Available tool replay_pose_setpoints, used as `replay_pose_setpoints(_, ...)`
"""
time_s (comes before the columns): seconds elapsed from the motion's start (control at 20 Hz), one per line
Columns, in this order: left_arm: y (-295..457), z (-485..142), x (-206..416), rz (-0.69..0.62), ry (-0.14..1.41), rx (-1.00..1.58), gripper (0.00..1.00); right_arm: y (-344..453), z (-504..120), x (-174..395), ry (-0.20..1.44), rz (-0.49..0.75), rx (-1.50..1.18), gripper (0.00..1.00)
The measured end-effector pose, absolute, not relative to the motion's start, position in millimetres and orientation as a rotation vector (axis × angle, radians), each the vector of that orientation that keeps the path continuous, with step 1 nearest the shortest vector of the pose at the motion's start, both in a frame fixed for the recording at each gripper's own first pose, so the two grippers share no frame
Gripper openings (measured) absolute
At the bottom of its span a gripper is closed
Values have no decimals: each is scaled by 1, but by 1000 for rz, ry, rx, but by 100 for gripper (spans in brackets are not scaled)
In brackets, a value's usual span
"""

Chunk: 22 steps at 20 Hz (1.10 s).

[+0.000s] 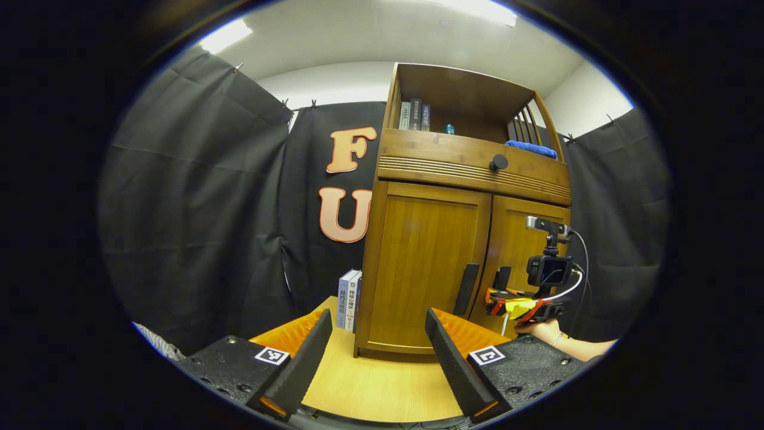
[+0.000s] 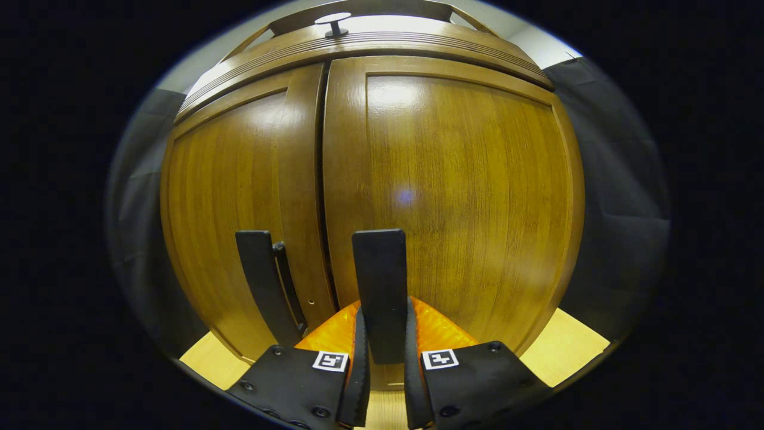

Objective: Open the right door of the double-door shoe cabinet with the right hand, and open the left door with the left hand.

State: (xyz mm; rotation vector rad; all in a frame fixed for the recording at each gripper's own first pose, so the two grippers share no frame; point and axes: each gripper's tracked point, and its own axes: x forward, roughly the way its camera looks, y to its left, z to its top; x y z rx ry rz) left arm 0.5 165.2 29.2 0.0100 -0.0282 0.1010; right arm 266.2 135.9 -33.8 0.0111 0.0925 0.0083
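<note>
Cabinet (image 1: 465, 239) upright, doors closed; right claw (image 2: 382, 358) clamps vertical right-door handle (image 2: 379, 280); left claw (image 1: 376, 352) gapes.

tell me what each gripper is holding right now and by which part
The right gripper is shut on the right door handle, at its lower end. The left gripper is open, holding nothing, short of the cabinet.

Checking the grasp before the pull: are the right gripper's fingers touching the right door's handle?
Touching. In the right gripper view the right gripper has both fingers pressed against the sides of the right door's handle, no gap either side.
</note>
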Motion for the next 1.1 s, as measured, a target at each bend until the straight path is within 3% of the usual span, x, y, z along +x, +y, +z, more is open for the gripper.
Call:
replay_pose_setpoints(0.05,165,30,-1,103,-28,6,92,136,-33,264,83,7,13,27)
replay_pose_setpoints(0.3,165,31,-9,106,-25,6,92,133,-24,251,67,4,-12,22)
replay_pose_setpoints(0.45,162,32,-12,94,-25,0,92,130,-18,241,79,-6,-24,29)
replay_pose_setpoints(0.5,159,31,-14,88,-24,0,92,129,-16,238,83,-4,-16,26)
replay_pose_setpoints(0.95,135,27,-22,31,-18,-3,92,109,-12,198,107,22,10,26)
replay_pose_setpoints(1.0,132,26,-23,24,-17,-5,92,106,-12,193,108,21,14,29)
replay_pose_setpoints(1.1,127,26,-24,10,-15,-5,92,99,-14,184,109,18,17,25)
